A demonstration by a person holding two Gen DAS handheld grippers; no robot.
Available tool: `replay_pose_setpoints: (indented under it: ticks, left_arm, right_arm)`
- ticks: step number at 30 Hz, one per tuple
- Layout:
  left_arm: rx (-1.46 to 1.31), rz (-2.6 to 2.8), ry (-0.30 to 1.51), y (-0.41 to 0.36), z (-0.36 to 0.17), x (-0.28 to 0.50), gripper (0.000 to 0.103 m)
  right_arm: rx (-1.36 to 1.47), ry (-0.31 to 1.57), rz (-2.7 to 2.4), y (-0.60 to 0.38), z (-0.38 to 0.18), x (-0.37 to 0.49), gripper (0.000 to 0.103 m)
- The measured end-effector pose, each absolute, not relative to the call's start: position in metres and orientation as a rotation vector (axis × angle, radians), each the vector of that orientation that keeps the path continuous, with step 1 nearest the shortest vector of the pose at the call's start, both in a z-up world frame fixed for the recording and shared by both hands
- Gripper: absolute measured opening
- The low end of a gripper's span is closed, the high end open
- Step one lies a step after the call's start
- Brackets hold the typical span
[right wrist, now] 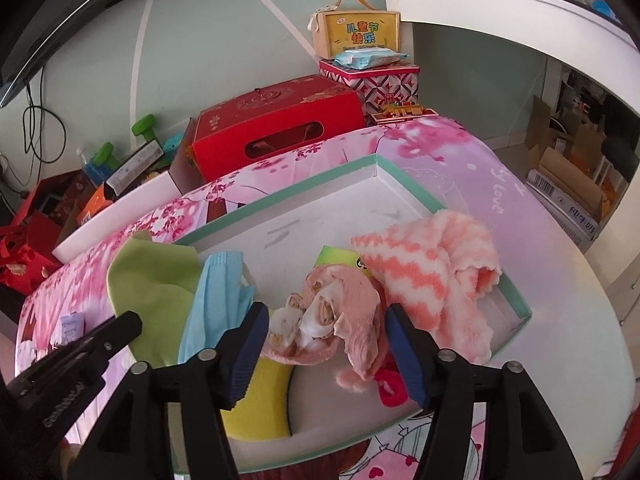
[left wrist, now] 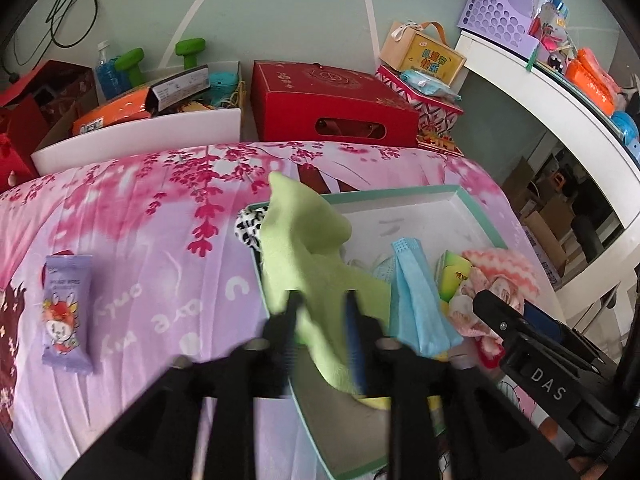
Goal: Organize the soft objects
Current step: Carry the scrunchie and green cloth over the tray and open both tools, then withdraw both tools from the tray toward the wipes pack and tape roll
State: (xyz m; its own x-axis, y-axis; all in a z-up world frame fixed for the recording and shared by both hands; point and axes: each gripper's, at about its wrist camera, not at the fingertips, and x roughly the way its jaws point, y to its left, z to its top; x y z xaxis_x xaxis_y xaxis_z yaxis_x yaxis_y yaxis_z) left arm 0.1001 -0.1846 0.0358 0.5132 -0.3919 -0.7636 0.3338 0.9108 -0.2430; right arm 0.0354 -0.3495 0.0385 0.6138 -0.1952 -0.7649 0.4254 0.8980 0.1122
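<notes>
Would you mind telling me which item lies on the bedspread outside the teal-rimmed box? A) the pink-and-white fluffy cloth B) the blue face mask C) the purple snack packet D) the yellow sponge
C: in the left wrist view the purple snack packet lies alone on the floral bedspread, well left of the teal-rimmed box.
</notes>
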Motion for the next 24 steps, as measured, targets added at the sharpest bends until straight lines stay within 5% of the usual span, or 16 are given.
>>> replay_pose_setpoints:
  ticks: [11, 16, 24]
  left_arm:
    - [-0.052, -0.305, 0.941, -0.162, 0.039, 0.098, 0.069]
    - [-0.042, -0.213, 0.967, -0.151, 0.030, 0.103, 0.088]
    - [-0.057, -0.183, 0.992, -0.141, 0.023, 0.103, 0.090]
  right_arm:
    - [0.262, 0.861, -0.367, -0.347, 0.037, 0.035, 0.086]
    - [0.233, 0.868, -0.372, -0.344, 0.035, 0.036, 0.103]
    - [0.212, 0.881, -0.375, -0.342, 0.034, 0.038, 0.103]
